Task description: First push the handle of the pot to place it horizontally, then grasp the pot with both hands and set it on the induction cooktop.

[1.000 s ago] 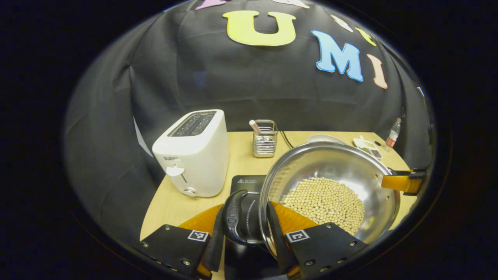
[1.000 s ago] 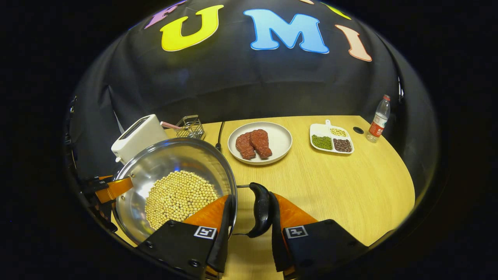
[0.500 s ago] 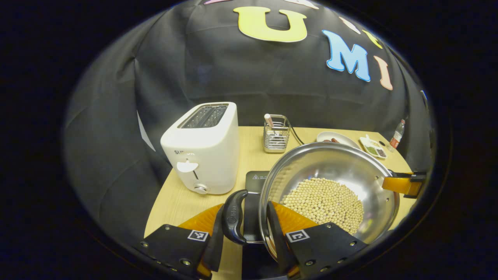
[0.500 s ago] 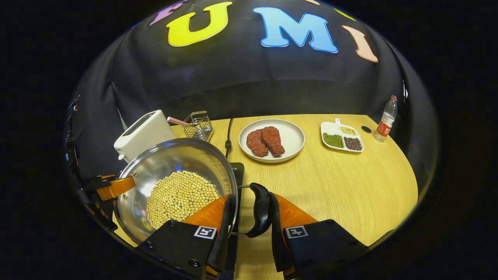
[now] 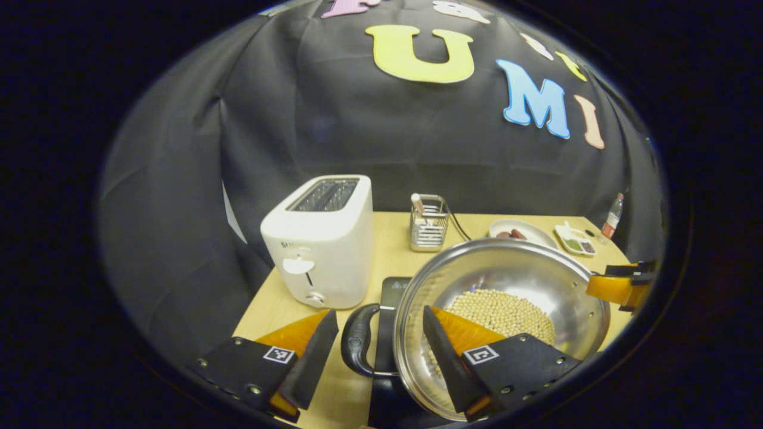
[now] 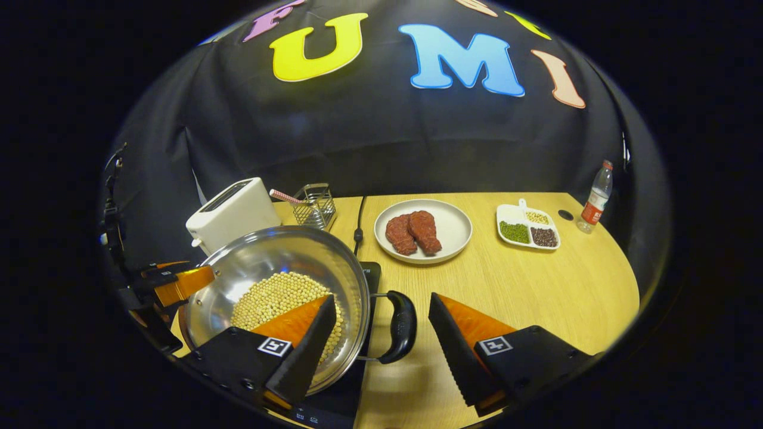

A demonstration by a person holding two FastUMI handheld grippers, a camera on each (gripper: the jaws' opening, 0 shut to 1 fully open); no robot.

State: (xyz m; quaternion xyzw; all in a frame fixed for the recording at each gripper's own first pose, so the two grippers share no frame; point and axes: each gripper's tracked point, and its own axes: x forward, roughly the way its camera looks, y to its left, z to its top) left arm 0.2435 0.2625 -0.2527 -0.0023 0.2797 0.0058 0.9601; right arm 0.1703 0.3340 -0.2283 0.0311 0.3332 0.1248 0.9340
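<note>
Risk of snagging a loop handle on withdrawal: left claw and right claw both spread wide, each straddling a handle with one finger over the pot rim, so a careless pull could drag or tip it. Pot apparently resting on the induction cooktop, directly ahead of and beneath both claws. Inside, a layer of pale beans. Beyond the right claw, a plate holding two pieces of meat.

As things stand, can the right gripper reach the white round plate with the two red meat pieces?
Probably yes. The right gripper stands open around the pot's black handle, and bare wooden table lies between it and the white round plate.
</note>
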